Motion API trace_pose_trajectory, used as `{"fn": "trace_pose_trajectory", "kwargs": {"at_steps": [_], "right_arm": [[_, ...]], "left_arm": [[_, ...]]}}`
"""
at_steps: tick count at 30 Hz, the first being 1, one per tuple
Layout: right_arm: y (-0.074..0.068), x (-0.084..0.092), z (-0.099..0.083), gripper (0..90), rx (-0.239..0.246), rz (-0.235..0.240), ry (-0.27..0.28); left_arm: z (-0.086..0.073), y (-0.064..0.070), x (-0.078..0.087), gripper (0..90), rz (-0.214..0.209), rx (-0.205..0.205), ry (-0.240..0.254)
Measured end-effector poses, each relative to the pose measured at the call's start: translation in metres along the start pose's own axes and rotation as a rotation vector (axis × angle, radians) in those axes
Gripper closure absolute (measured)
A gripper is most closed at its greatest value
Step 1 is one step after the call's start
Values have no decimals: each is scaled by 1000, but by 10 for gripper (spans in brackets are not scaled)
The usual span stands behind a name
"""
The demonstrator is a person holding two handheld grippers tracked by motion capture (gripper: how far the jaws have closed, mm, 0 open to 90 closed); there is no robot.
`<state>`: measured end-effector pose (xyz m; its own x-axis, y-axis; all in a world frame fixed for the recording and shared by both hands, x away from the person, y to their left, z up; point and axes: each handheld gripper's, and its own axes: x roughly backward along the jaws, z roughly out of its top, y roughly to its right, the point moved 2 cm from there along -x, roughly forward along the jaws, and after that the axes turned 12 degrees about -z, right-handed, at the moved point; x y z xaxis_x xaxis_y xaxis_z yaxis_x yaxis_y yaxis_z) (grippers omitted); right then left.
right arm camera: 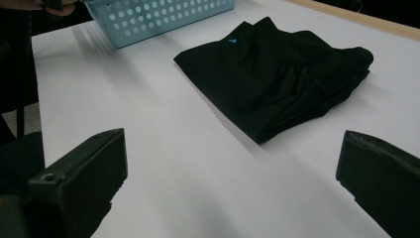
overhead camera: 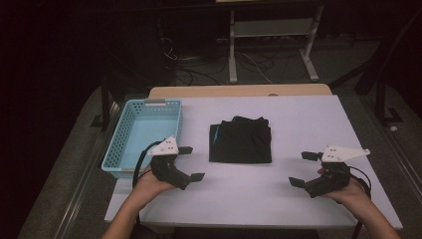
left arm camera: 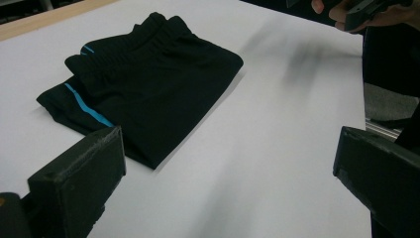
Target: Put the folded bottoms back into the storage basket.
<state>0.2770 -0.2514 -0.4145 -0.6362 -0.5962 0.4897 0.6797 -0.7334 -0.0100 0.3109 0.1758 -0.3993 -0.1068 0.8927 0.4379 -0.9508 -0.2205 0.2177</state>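
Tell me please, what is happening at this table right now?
A person holds a two-jaw gripper in each hand above a white table. The left gripper and the right gripper both stand open and hold nothing. Between them lie folded black shorts with a blue stripe, untouched. A light blue perforated basket sits at the table's left edge, and nothing shows inside it. Both grippers point toward the shorts.

Pretty dim overall, only the white table point(overhead camera: 298, 129) catches light from above while everything beyond its far edge sinks into black. Soft streaky shadows smear across it in both gripper views, and the folded black shorts point(left arm camera: 148, 89) lose detail, slightly soft.
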Motion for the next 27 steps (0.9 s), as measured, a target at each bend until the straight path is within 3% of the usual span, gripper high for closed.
{"fn": "trace_pose_trajectory", "kwargs": {"at_steps": [9,27], "right_arm": [[2,-6,8,0,5,-4,4],[-2,-20,17,0,21,32,-19]], "left_arm": [[-1,2,2,0,-1,-5,5],[-4,2,2,0,-8,3,0]]}}
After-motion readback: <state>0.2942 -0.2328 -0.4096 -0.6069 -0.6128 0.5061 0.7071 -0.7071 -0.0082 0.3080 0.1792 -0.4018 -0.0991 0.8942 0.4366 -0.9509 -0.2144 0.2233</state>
